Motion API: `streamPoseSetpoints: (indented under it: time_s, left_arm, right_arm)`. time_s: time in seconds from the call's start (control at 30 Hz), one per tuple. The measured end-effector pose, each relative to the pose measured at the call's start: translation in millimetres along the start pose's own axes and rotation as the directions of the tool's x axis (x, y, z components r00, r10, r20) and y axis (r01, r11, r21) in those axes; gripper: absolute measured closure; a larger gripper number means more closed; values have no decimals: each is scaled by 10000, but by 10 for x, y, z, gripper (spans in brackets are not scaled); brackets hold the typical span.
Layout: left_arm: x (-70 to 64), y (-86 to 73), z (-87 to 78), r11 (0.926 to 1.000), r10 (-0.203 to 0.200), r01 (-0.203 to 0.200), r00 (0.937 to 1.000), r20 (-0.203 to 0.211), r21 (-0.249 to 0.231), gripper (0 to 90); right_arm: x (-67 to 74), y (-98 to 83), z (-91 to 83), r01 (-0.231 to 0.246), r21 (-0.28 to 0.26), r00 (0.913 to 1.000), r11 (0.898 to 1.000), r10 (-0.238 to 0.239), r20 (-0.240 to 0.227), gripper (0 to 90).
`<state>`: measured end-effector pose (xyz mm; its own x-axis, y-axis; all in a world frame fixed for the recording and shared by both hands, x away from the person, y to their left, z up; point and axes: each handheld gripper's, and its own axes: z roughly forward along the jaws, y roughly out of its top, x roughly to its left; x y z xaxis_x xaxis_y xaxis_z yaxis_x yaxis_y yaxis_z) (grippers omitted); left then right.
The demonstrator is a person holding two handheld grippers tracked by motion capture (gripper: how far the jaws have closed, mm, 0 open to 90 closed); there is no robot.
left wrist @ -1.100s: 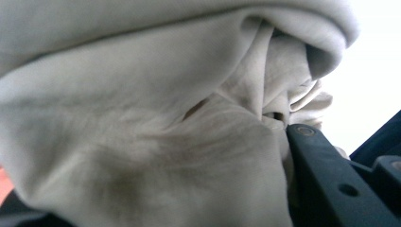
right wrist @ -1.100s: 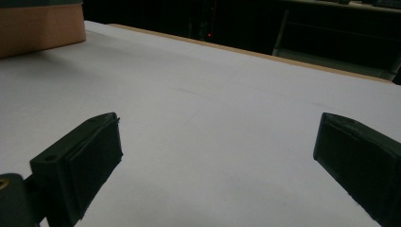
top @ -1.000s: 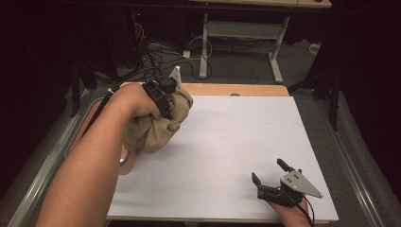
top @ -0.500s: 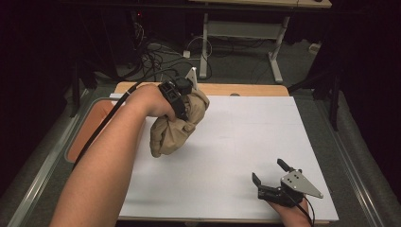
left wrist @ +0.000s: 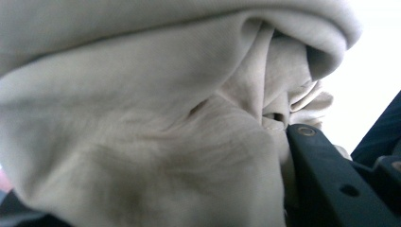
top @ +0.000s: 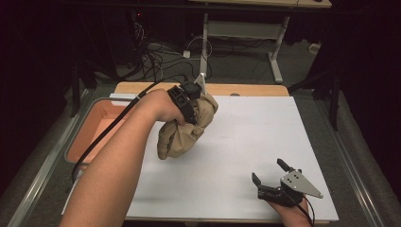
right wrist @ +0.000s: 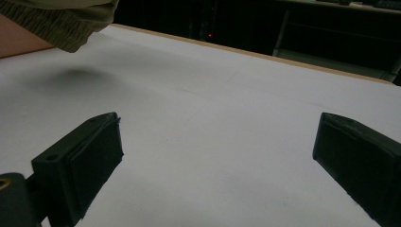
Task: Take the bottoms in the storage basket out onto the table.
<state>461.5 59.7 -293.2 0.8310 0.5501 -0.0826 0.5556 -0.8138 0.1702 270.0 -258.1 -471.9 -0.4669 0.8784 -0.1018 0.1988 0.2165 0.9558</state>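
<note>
The left hand-held gripper (top: 191,97) hangs above the far left part of the counter (top: 265,127), with its jaws clamped on a bunched beige cloth (top: 184,130). The cloth droops from the grip in a crumpled bundle, its lower end hanging toward the white counter surface over the left half. The person's left forearm (top: 113,161) reaches in from the near left corner, and a black cable (top: 101,137) trails back along it.

In the left gripper view, the cloth (left wrist: 142,118) crowds the picture in soft folds, with a rolled hem across the top and creases pinched in beside one black jaw at the lower right. The fabric presses right against that jaw; the other jaw is hidden behind the folds.

The right hand-held gripper (top: 269,172) rests at the near right of the counter, well apart from the cloth, its jaws standing wide apart with nothing between them. A grey three-cornered plate (top: 301,183) sits on top of it. In the right gripper view, the two black jaws rise at either side with bare white counter (right wrist: 213,142) between them, and a ribbed edge of the cloth (right wrist: 61,23) hangs at the upper left, its shadow falling on the surface below.

An orange tray (top: 92,135) lies just off the left edge of the counter, partly under the left forearm.
</note>
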Motion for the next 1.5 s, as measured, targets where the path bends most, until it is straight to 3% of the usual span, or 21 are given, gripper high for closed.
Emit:
streamPoseSetpoints:
  time_s: [0.6,0.83,1.0,1.3,1.5]
  left_arm:
    - [-9,0,176,9998,-87,92,9996,263,-199,600]
    - [18,-33,264,9991,-198,212,9992,359,-371,594]
    - [42,-38,311,9979,-297,311,9992,253,-567,593]
    - [102,-37,422,9905,-604,582,9981,-145,-1247,582]
    - [162,-58,613,9768,-1064,1009,9941,-192,-1887,578]
  right_arm:
    - [2,6,-1,-39,-152,9999,9999,37,-95,4]
    - [3,10,-2,2,-72,10000,10000,-2,78,4]
    - [7,10,0,9,-46,10000,10000,-9,55,4]
    - [-5,5,-3,26,-72,10000,10000,-26,65,4]
    - [-4,1,1,30,-15,10000,10000,-30,-22,4]
